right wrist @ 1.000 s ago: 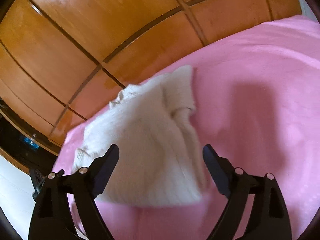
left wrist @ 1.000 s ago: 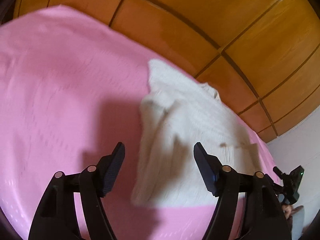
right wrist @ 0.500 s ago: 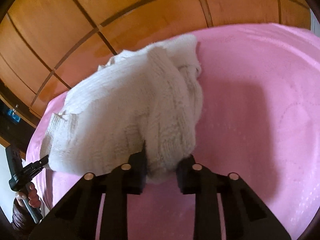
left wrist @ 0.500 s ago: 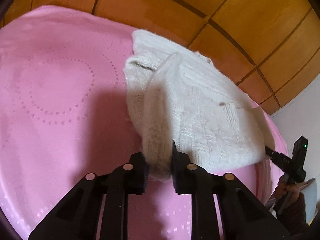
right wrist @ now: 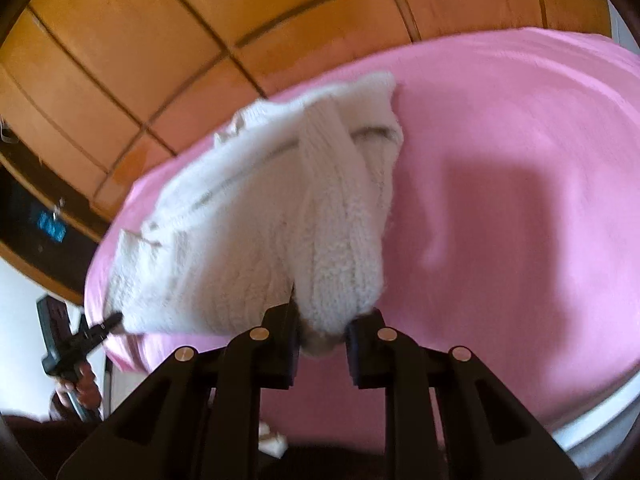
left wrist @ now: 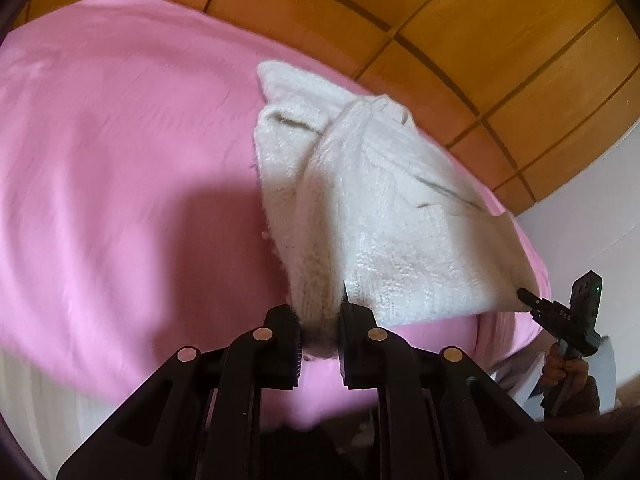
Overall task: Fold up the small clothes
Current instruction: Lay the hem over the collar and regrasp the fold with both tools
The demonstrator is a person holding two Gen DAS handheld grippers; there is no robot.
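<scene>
While the white knit sweater [left wrist: 372,208] lies on the pink bedspread [left wrist: 120,160], near its wooden-panelled edge, both tools pinch its near hem — the left gripper [left wrist: 320,336] at one corner, the right gripper [right wrist: 322,334] at the other, jaws having just narrowed onto the knit.
</scene>
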